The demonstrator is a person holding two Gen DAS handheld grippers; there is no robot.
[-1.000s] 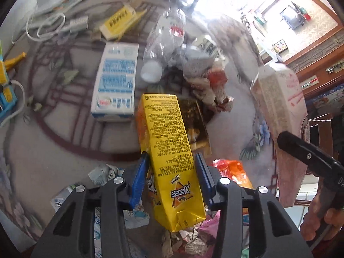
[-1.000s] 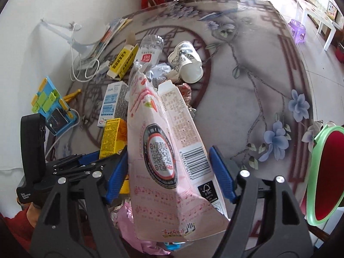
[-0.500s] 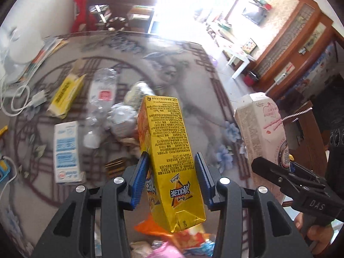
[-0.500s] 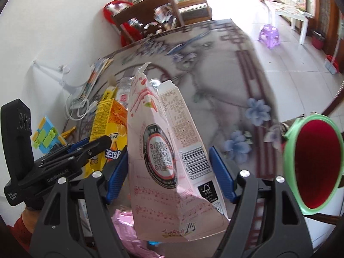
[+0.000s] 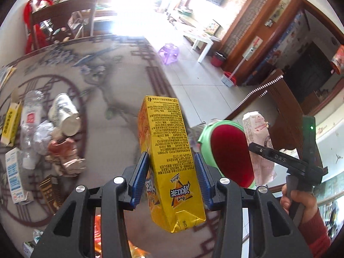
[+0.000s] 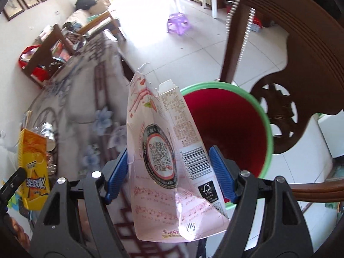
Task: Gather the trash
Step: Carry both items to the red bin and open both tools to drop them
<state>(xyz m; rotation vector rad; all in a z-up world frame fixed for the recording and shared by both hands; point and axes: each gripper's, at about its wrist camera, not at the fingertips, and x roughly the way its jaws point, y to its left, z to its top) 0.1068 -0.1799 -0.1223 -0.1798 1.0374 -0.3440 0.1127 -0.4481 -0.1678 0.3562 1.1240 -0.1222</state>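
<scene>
While your left gripper squeezes the yellow carton between its blue pads, your right gripper is closed tight on the pink carton. Both cartons stand up tall in the grips, with their tops pointing away from you. You are holding the pink carton right in front of the bin — a round one, red inside with a green rim — and its torn top covers the left part of the bin's mouth. A brown wooden chair stands just behind the bin. From your left side, the bin shows just to the right of the yellow carton, and the pink carton peeks up behind it with your right hand below. More trash lies on the table far to the left: a white paper cup on its side, a clear plastic bottle, a blue and white box, a small yellow box and some crumpled wrappers. These sit close together in a heap, well apart from the bin. A purple stool stands on the tiled floor far off.
</scene>
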